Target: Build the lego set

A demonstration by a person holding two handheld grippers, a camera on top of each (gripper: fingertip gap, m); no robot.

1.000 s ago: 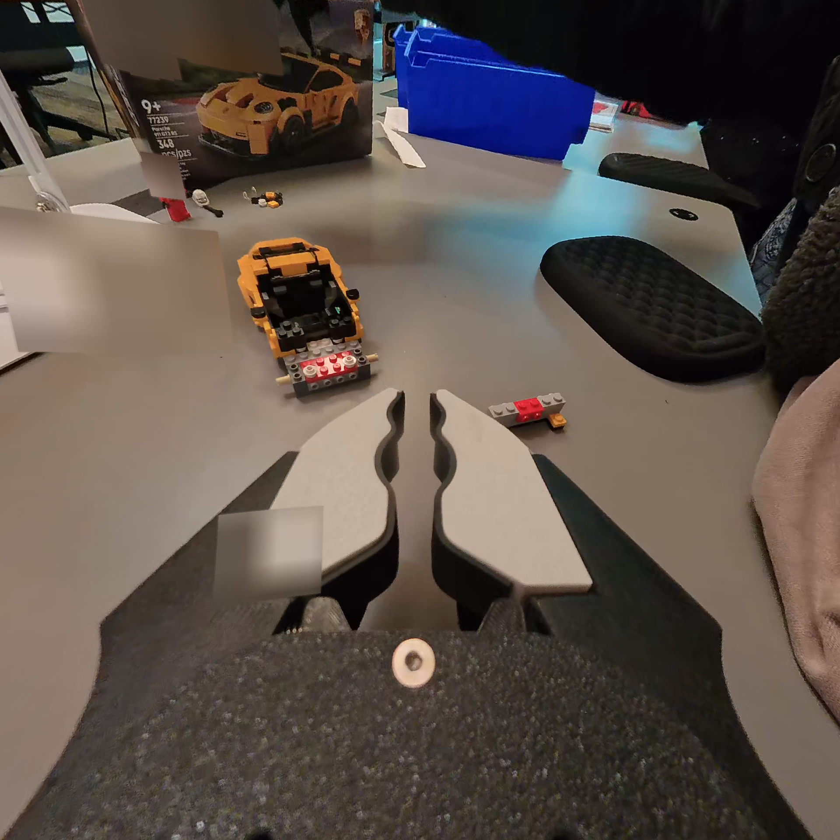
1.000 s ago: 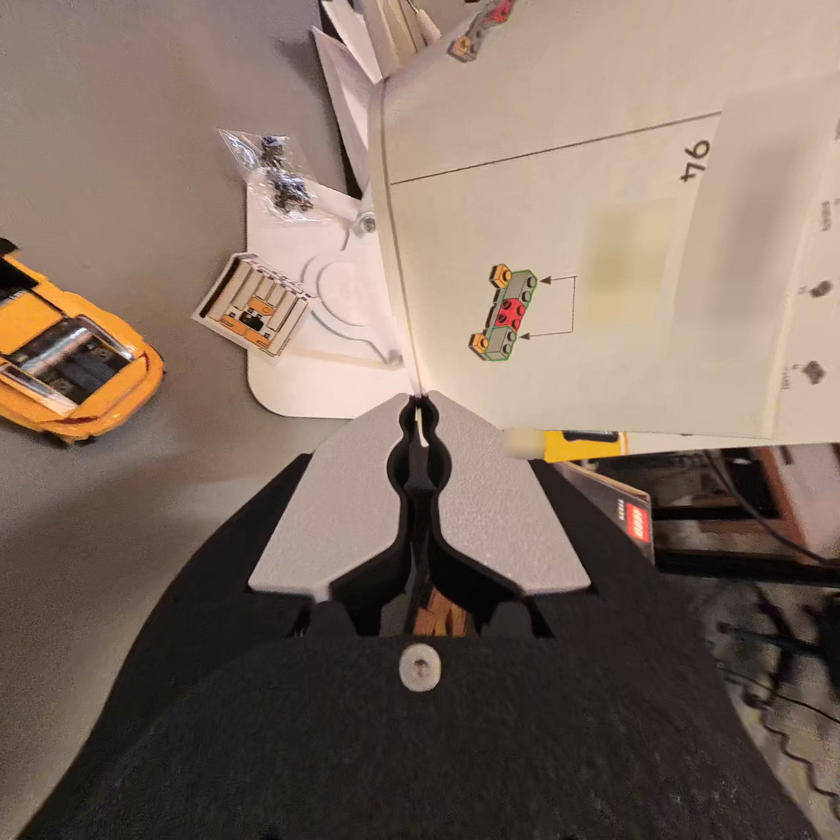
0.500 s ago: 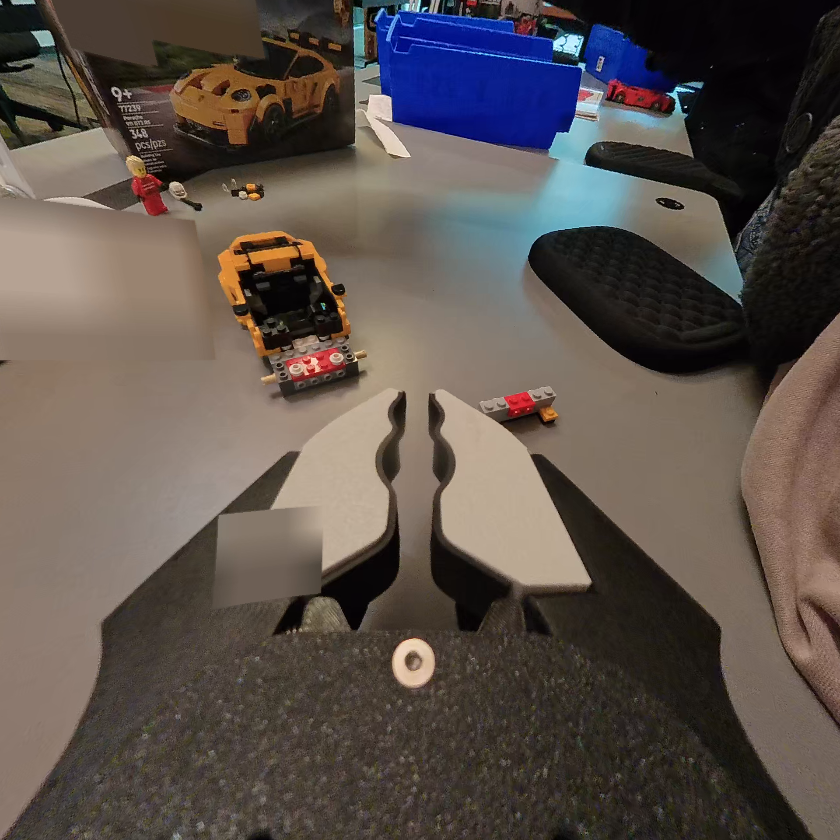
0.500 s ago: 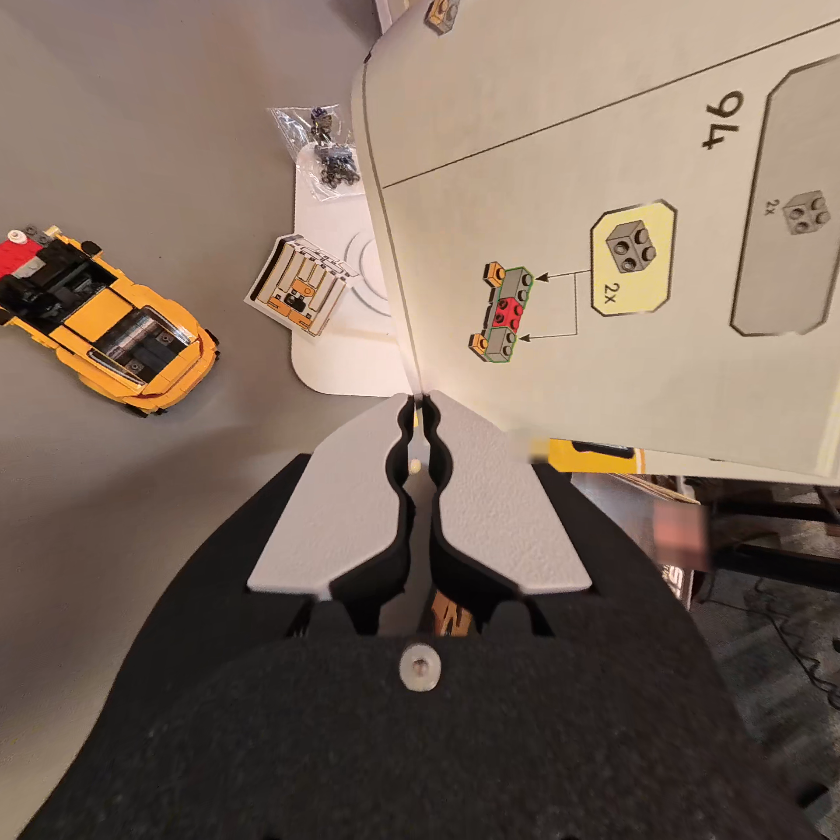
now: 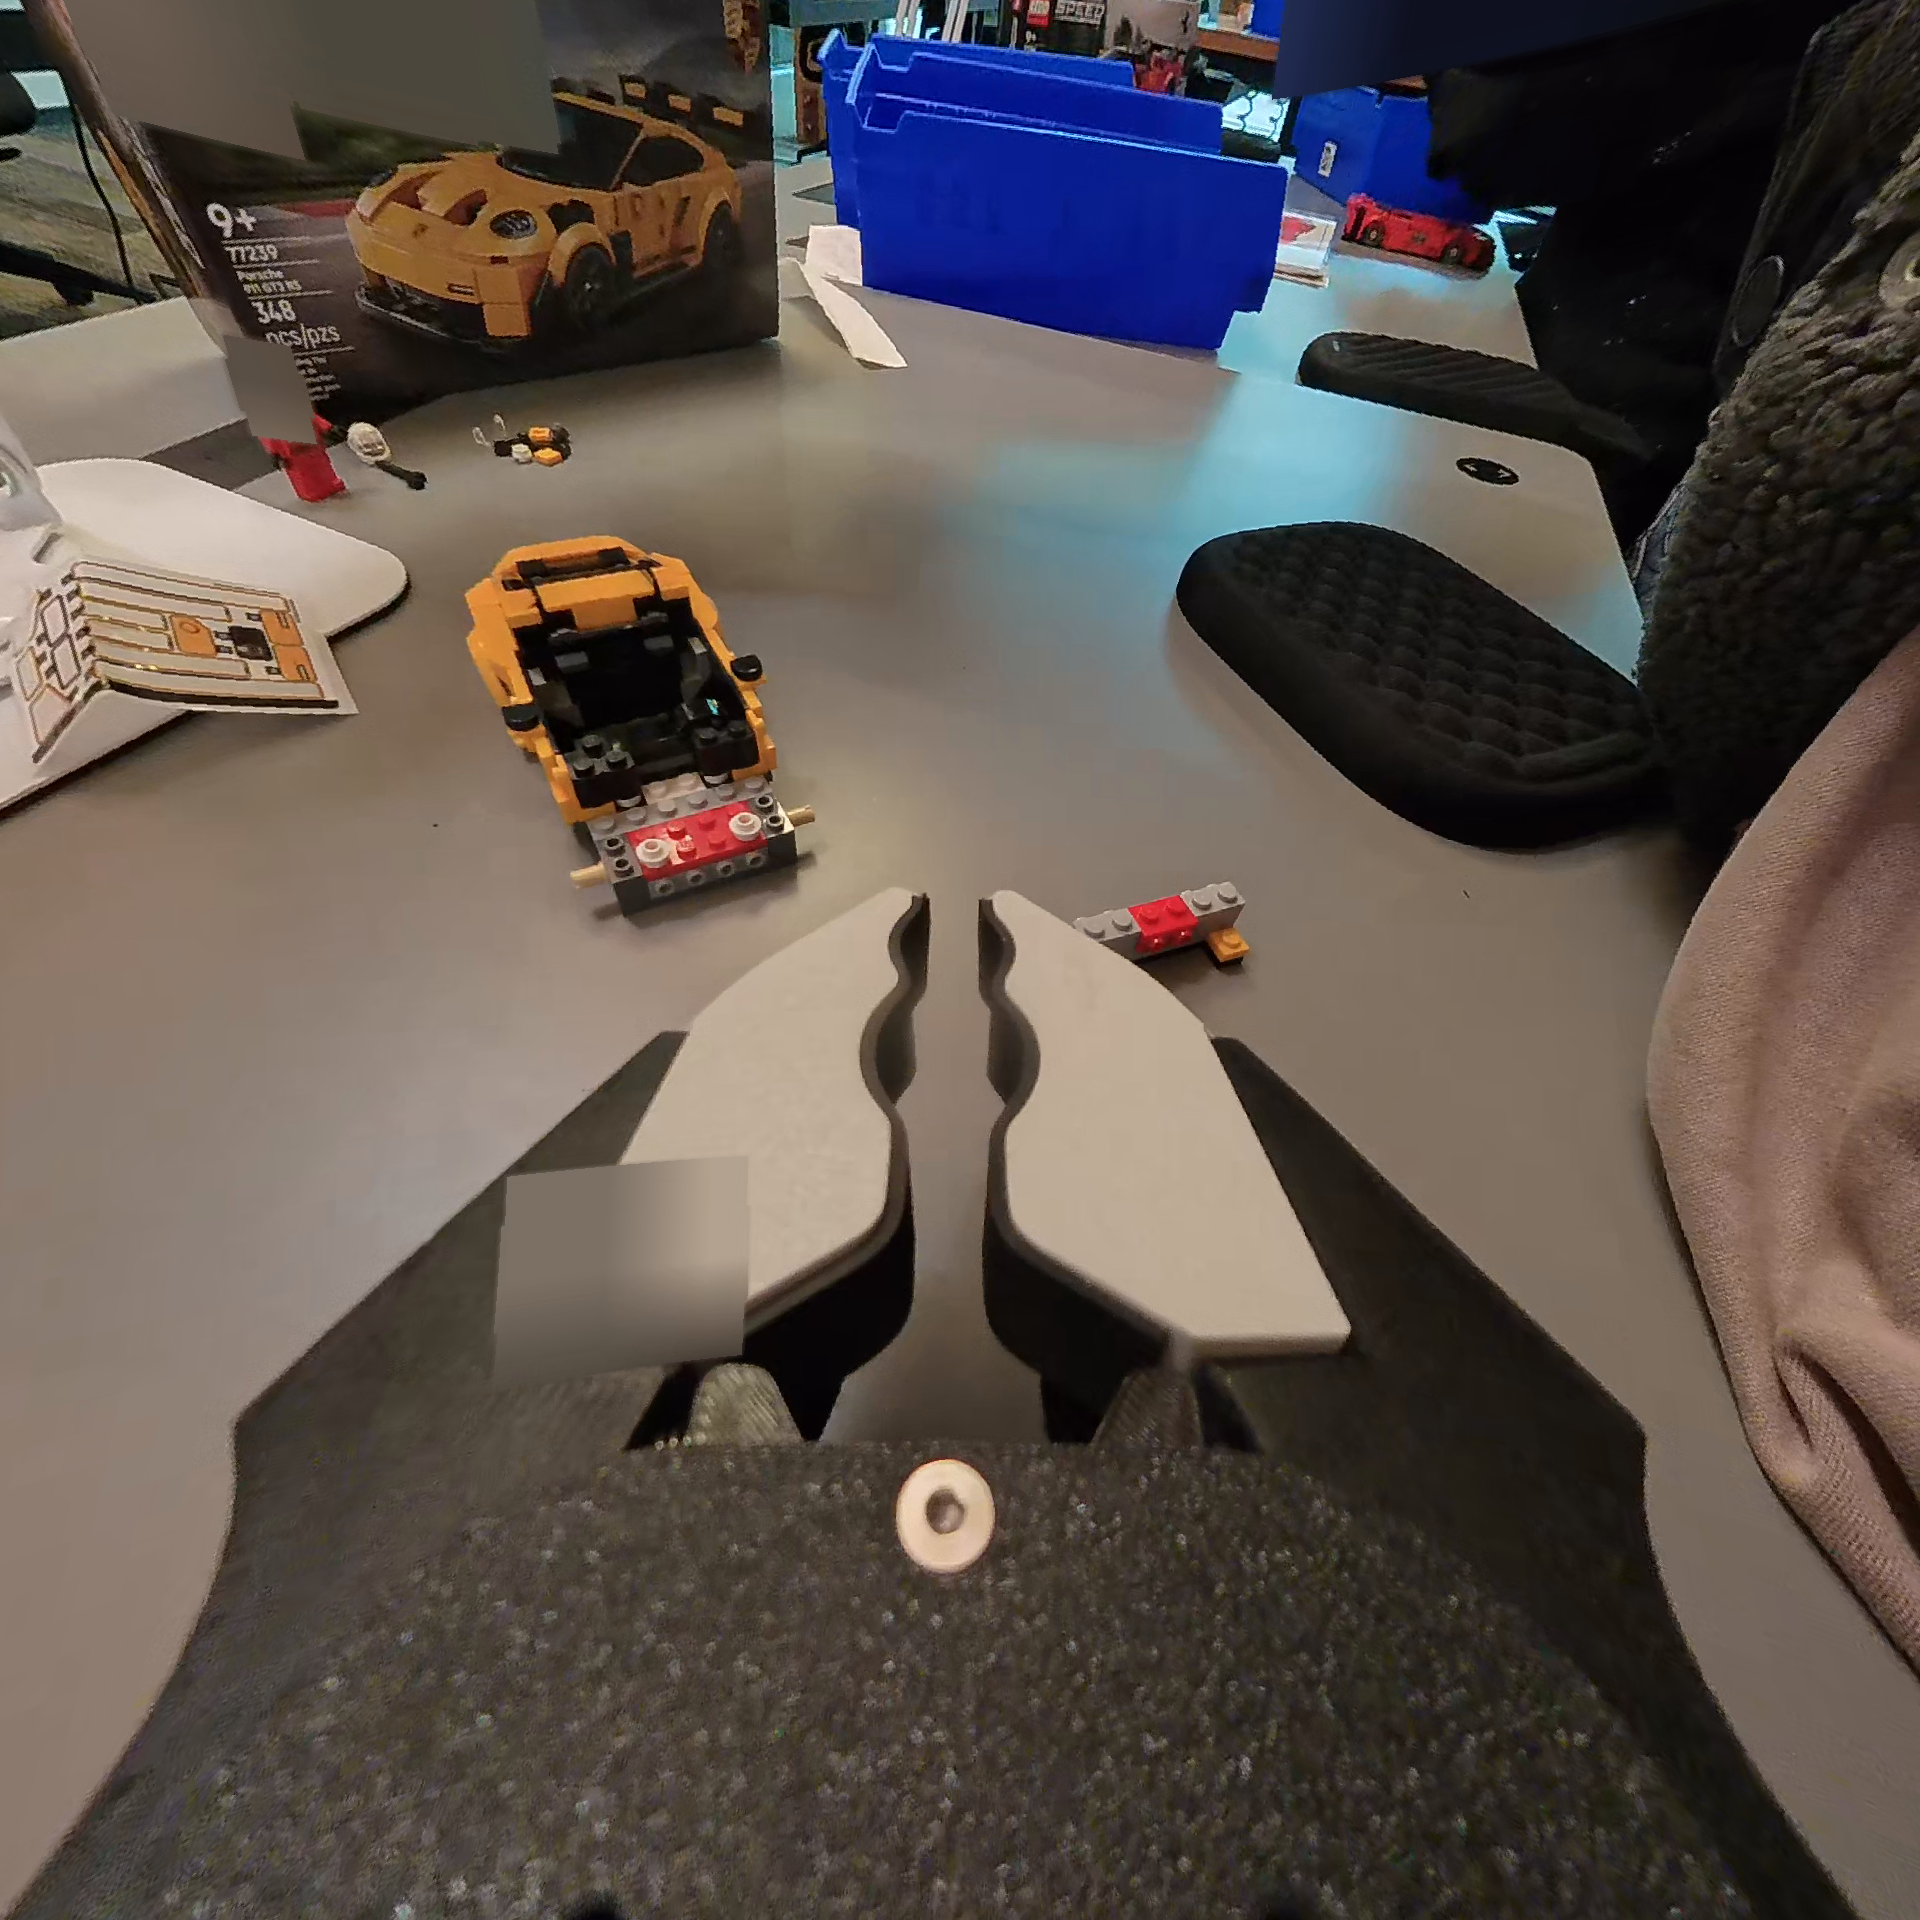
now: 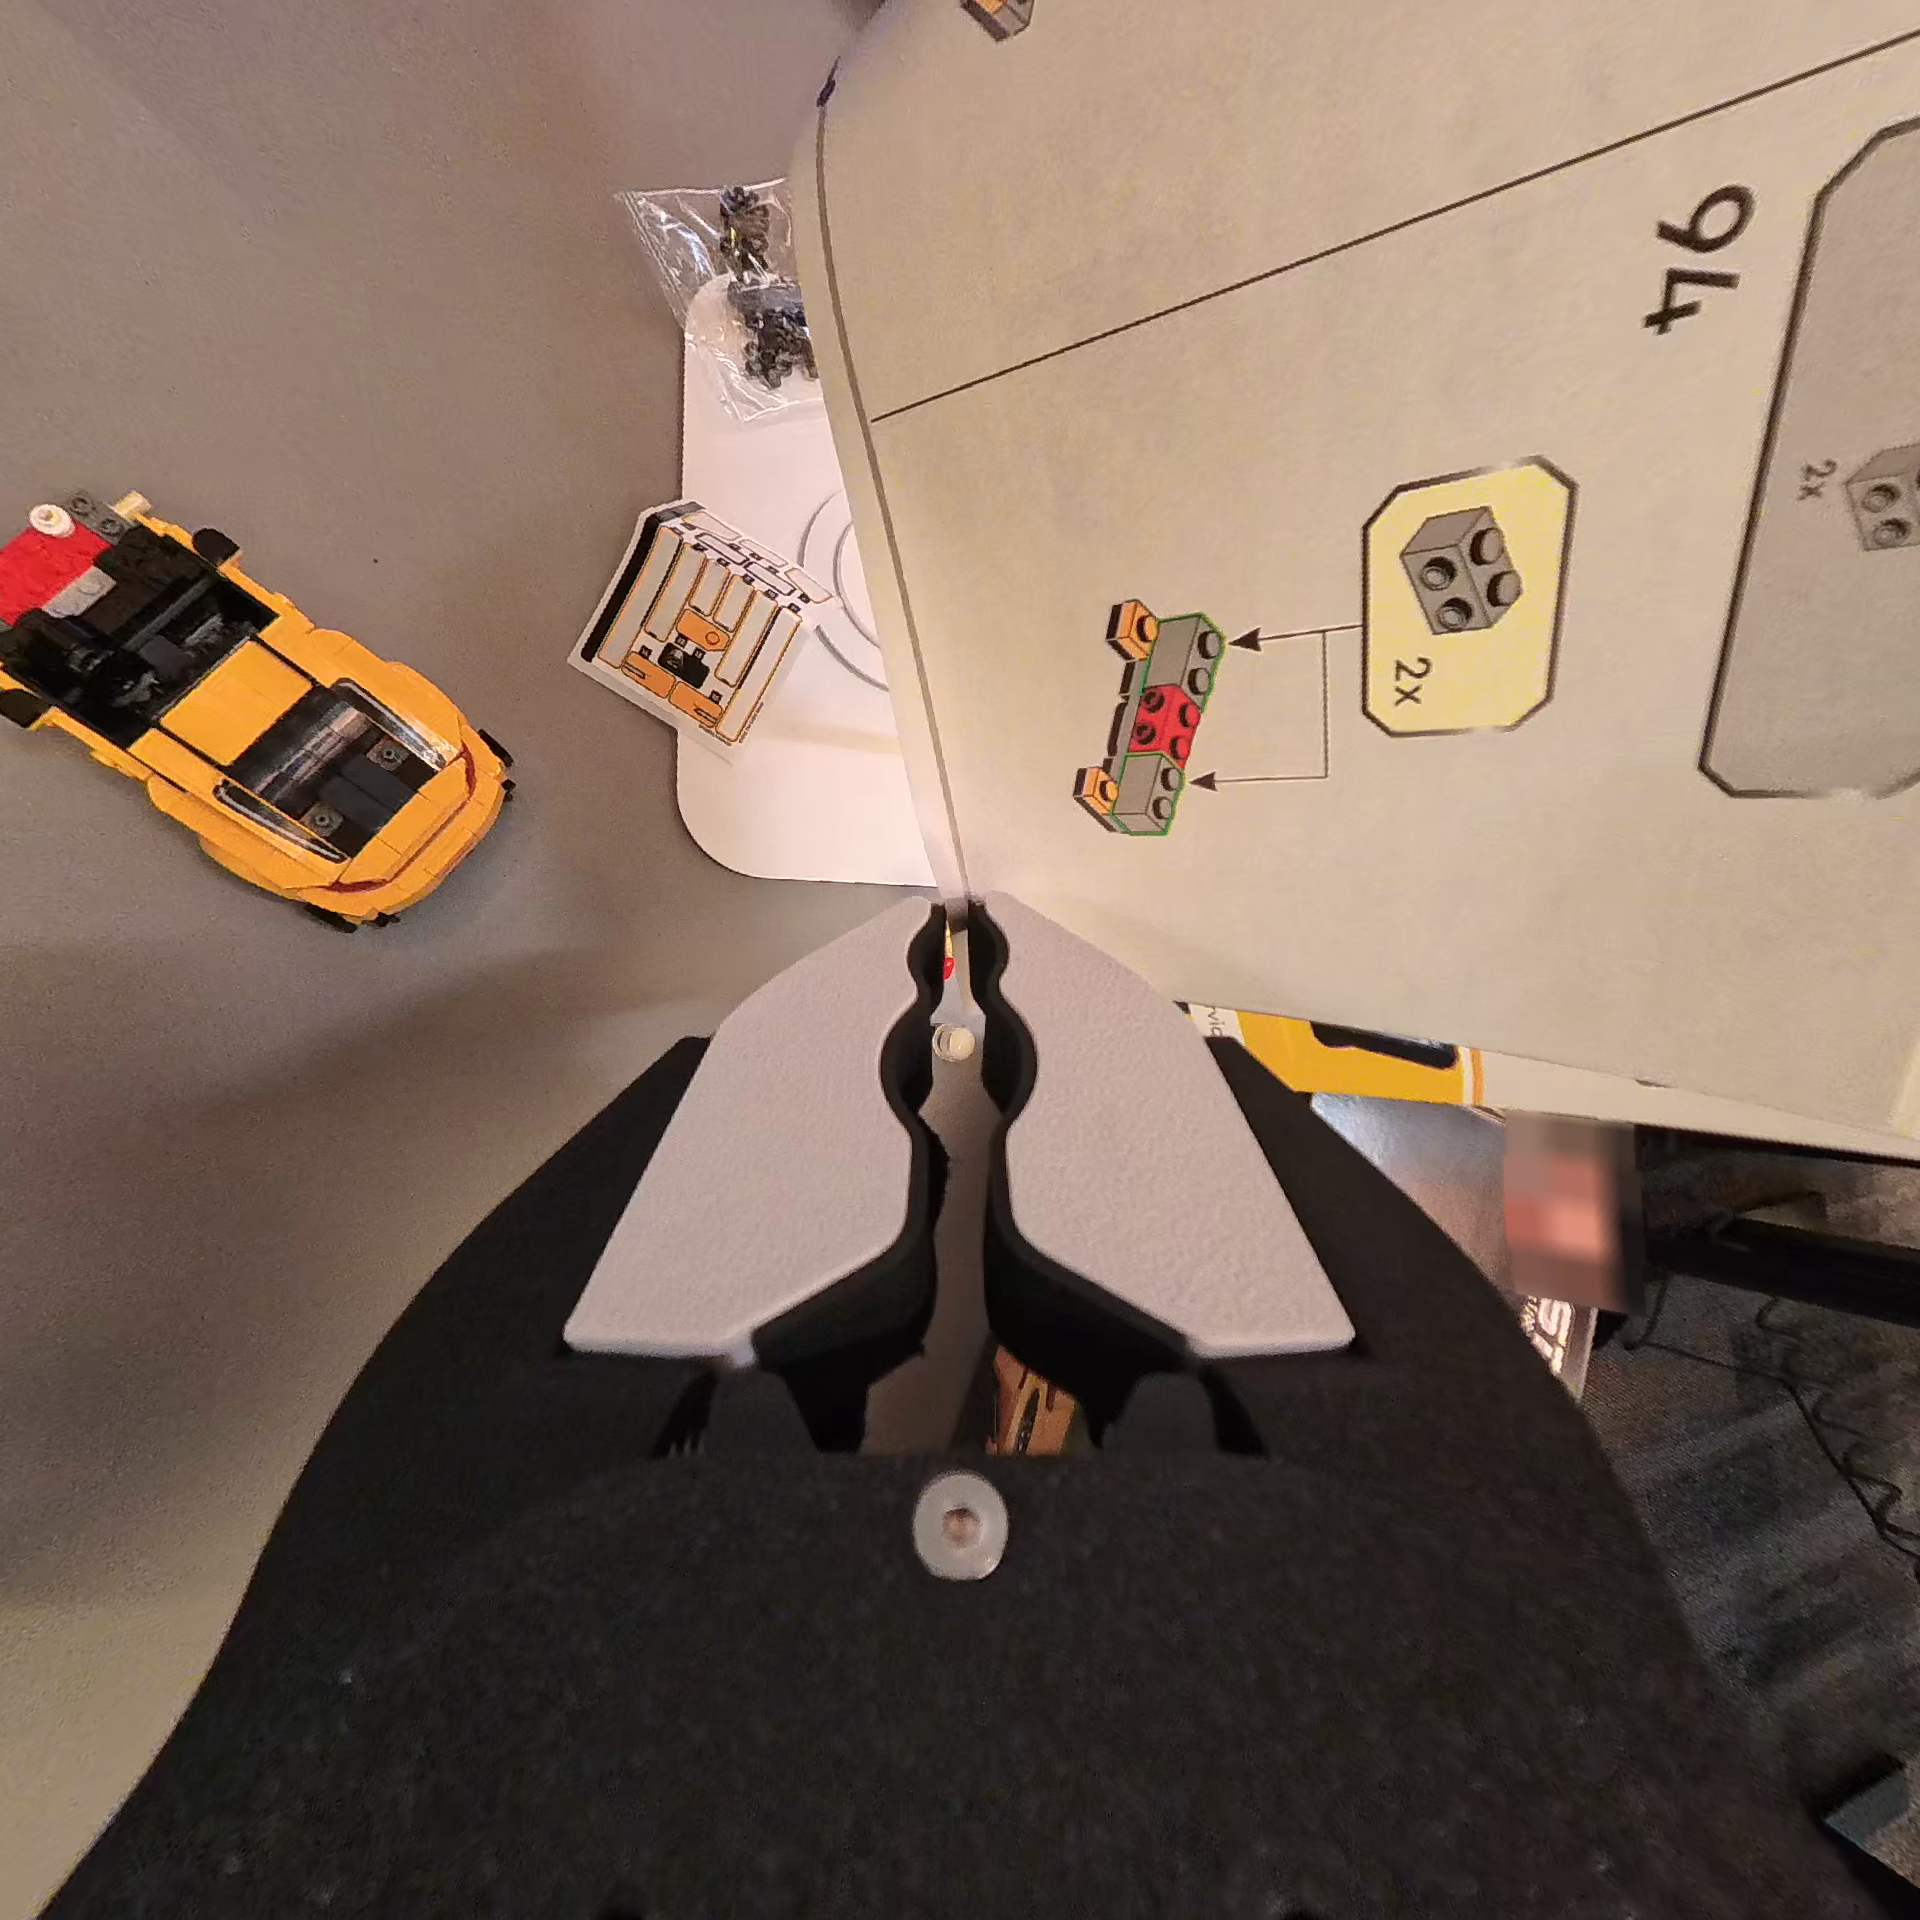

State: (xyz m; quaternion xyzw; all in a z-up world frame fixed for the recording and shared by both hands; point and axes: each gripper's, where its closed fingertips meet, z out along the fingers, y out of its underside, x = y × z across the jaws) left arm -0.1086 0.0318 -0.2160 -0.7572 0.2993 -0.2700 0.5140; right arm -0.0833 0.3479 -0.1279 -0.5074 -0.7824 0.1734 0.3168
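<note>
The left gripper (image 5: 954, 914) hovers low over the grey table (image 5: 260, 987), pointing level across it, its two grey fingers a narrow gap apart with nothing between them. The fingers are flat, matte plates with wavy black inner edges.

Seen from there, left to right: a glossy sticker sheet (image 5: 166, 644) lies partly on a white rounded pad; behind stands the cardboard set box (image 5: 468, 197); the half-built orange car (image 5: 623, 696), blocky and studded, with a black interior and a grey-and-red end, sits just beyond the left fingertip; a small grey-and-red brick piece (image 5: 1164, 920) with an orange tab lies just beside the right fingertip; a black quilted pad (image 5: 1413, 675) lies well apart at the right, blue plastic bins (image 5: 1049, 229) behind it.

The right gripper (image 6: 956, 912) points steeply down, fingertips pinched on the edge of a matte paper manual (image 6: 1351, 416), whose page curves up and rightward. From here the car (image 6: 249, 717) lies at the left, then the sticker sheet (image 6: 691, 623), and a clear crinkled bag (image 6: 727, 270) of small dark parts.
</note>
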